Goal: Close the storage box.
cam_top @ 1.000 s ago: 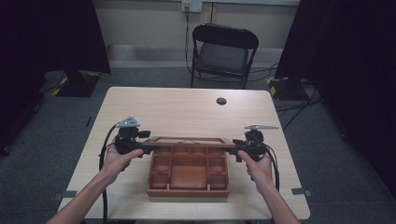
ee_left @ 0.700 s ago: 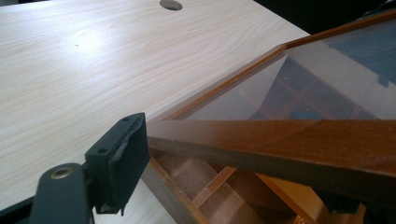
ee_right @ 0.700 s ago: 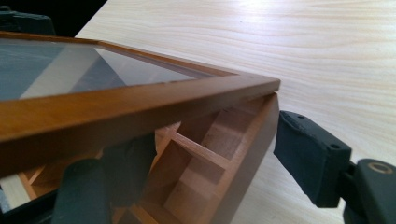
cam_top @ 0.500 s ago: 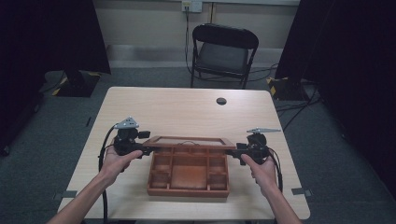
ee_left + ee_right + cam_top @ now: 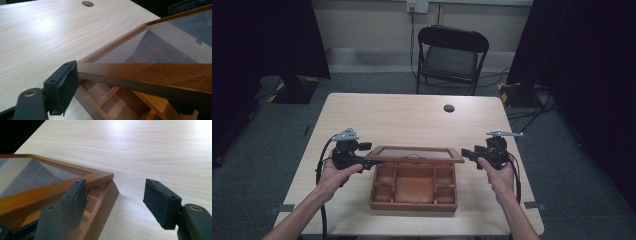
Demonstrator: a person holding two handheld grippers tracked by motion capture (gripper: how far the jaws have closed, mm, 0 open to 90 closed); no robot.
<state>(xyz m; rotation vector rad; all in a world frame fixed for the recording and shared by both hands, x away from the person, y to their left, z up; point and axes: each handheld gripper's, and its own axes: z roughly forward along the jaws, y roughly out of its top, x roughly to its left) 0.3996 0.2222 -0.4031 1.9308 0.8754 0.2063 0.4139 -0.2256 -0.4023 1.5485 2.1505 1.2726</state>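
the brown wooden compartment box point(image 5: 414, 187) sits on the near middle of the pale wood-grain bench point(image 5: 402, 117), its glass-paned wooden lid point(image 5: 414, 153) raised at the front edge and tilted. the left claw point(image 5: 368, 161), held in the person's left hand point(image 5: 333, 172), pinches the lid's left front corner; in the left gripper view one black pad lies against the frame rail point(image 5: 150, 75) and the other sits under it. the right claw point(image 5: 468, 153), in the right hand point(image 5: 498, 172), has just been closing, yet its jaws stand spread, nothing between them; one pad point(image 5: 75, 200) lies beside the lid's right corner, the other clear over bare bench. further back, a round dark cable hole point(image 5: 449, 108) marks the bench top. beyond stands a black folding chair point(image 5: 451, 57) on grey carpet point(image 5: 377, 82), against a pale wall with dark curtains point(image 5: 262, 37) on both sides.
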